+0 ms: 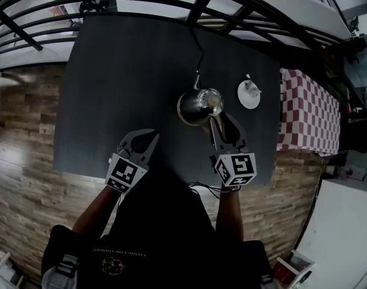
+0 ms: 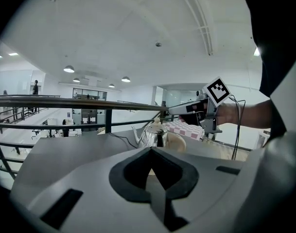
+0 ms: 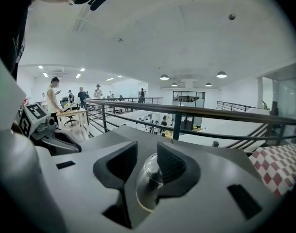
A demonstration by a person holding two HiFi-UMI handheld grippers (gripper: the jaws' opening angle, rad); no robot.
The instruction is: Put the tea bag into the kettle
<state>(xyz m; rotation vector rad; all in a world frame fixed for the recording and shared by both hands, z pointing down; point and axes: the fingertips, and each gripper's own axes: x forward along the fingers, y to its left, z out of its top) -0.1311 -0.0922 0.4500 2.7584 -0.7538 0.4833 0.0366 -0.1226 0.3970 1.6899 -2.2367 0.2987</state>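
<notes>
On matte dark table [image 1: 111, 71], rounded polished kettle [image 1: 199, 105] before open-jawed right gripper [image 1: 224, 125]; left gripper [image 1: 148, 139] closed.

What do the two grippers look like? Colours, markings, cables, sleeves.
Both the left gripper and right gripper have pale grey bodies and black, textured fingers. Each carries a white cube with black square markers at the rear. A thin black cable hangs from the right one. The person wears a black top; forearms bare.

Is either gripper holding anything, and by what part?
Nothing, it seems. The left gripper is shut empty; the right gripper has its fingers apart, the kettle showing between them, ungripped.
</notes>
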